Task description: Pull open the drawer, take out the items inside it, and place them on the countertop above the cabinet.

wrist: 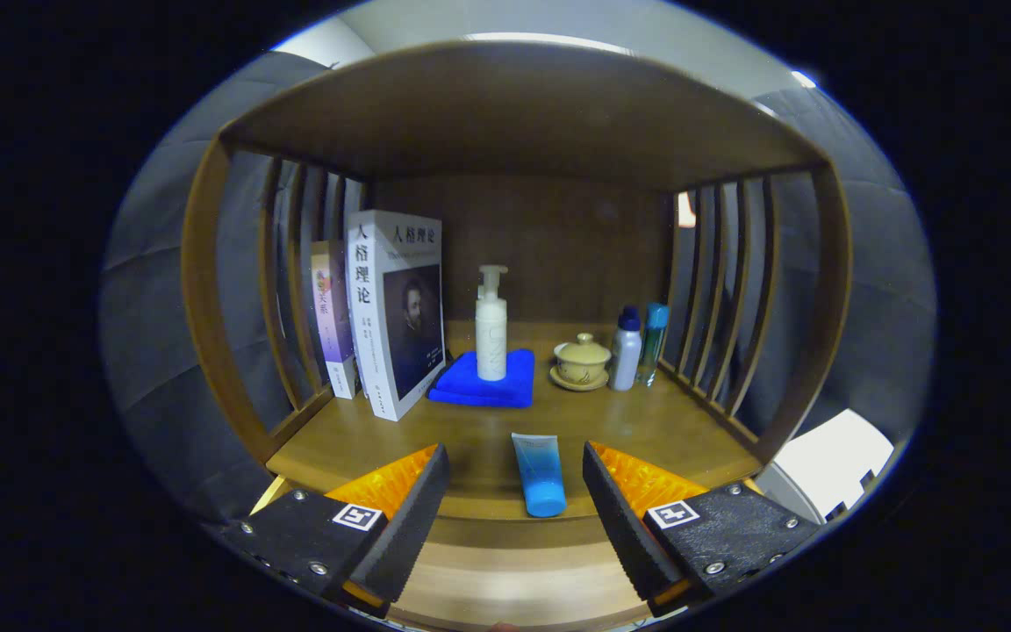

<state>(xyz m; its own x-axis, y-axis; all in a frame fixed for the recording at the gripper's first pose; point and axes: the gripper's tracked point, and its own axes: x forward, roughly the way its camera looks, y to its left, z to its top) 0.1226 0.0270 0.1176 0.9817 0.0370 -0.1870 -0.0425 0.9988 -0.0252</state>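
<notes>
Between the spread fingers of the claw (514, 491), lower centre: blue tube (540, 475) flat on the table (646, 430), untouched.

Second book (331, 316) at 9 o'clock mostly hidden behind the front book (396, 307). Teal bottle (653, 342) at 3 o'clock partly covered by the grey bottle (625, 351). Pump bottle (491, 326) label too faint to read.

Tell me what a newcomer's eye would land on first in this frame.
Probably the blue tube lying on the wooden countertop, between the open fingers of the hand-held gripper and touching neither. Beyond it a white pump bottle stands upright on a folded blue cloth. Left of the cloth stand books; right of it sit a lidded cup and two small bottles.
</notes>
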